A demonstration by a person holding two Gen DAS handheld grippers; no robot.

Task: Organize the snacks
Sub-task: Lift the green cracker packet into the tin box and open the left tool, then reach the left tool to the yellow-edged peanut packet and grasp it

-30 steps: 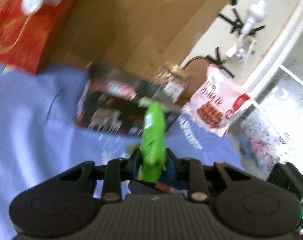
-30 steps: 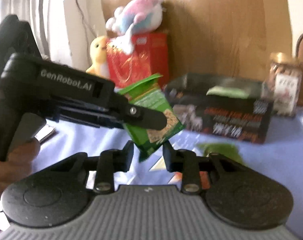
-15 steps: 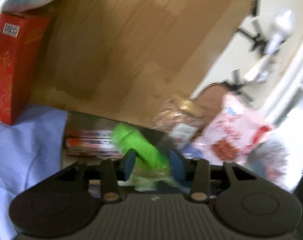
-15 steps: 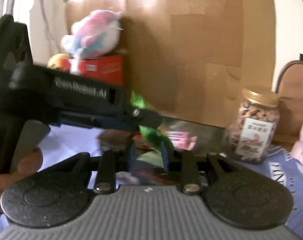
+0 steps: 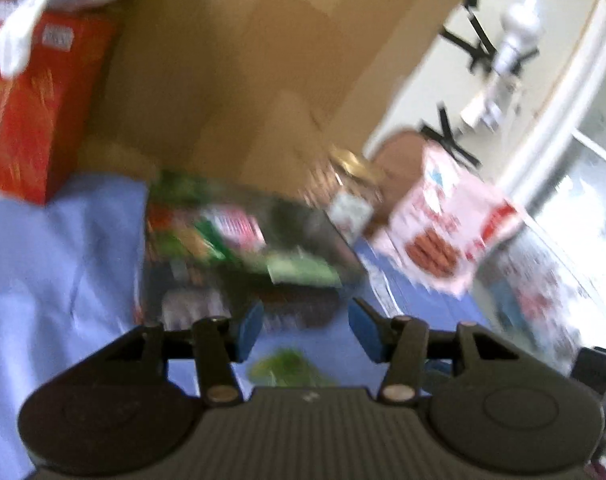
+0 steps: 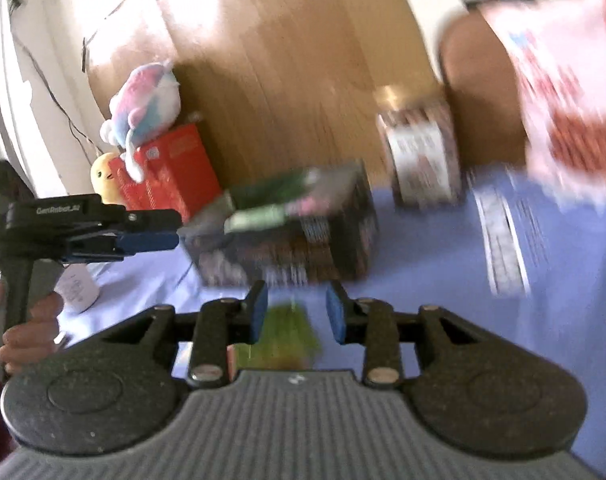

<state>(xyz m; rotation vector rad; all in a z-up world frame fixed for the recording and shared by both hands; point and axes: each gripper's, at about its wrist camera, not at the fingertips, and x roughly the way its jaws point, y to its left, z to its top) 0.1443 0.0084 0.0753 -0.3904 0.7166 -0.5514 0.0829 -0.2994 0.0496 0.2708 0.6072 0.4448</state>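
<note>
A dark open box [image 5: 239,280] [image 6: 303,240] stands on the blue cloth and holds green and pink snack packets [image 5: 299,268] [image 6: 263,214]. My left gripper [image 5: 305,330] is open and empty just in front of the box; it also shows in the right wrist view [image 6: 151,234]. My right gripper [image 6: 297,316] is open and empty, above another green packet [image 6: 289,338] [image 5: 287,368] lying on the cloth. Both views are blurred.
A nut jar [image 5: 351,196] [image 6: 423,160] and a pink snack bag [image 5: 447,224] [image 6: 571,92] stand right of the box. A red box [image 5: 27,120] [image 6: 171,172] with plush toys [image 6: 147,100] is at the left. A wooden board [image 5: 271,72] rises behind.
The green packet held between both grippers is now in the box. Both grippers have opened and pulled back from it.
</note>
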